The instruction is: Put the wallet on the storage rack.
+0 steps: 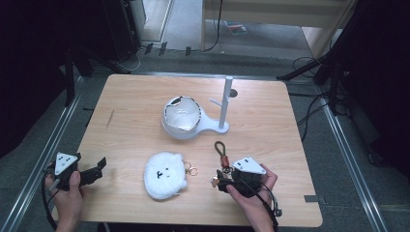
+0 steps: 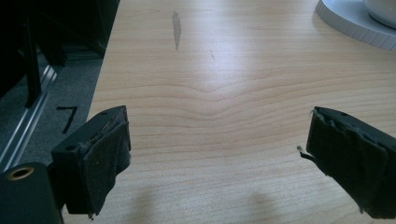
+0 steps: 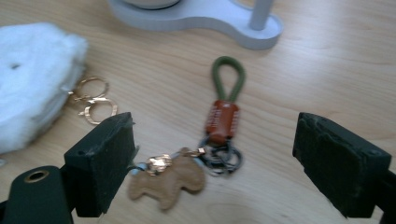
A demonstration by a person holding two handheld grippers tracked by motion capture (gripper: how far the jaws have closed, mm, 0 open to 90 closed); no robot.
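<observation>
Keychain (image 3: 219,135) flat near table (image 1: 135,96) front edge, not yet gripped | right gripper (image 3: 212,163) wide open around it | left gripper (image 2: 219,158) open, empty | pickup left.

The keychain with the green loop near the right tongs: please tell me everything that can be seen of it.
The keychain lies flat on the wooden table, between the open jaws of the right tongs, which do not touch it. It has a dark green cord loop, an orange-brown sleeve that looks like leather, dark metal rings, and a tan animal-shaped charm on a coppery clasp. The loop points toward the white stand. The fluffy white pouch lies beside it, apart.
</observation>
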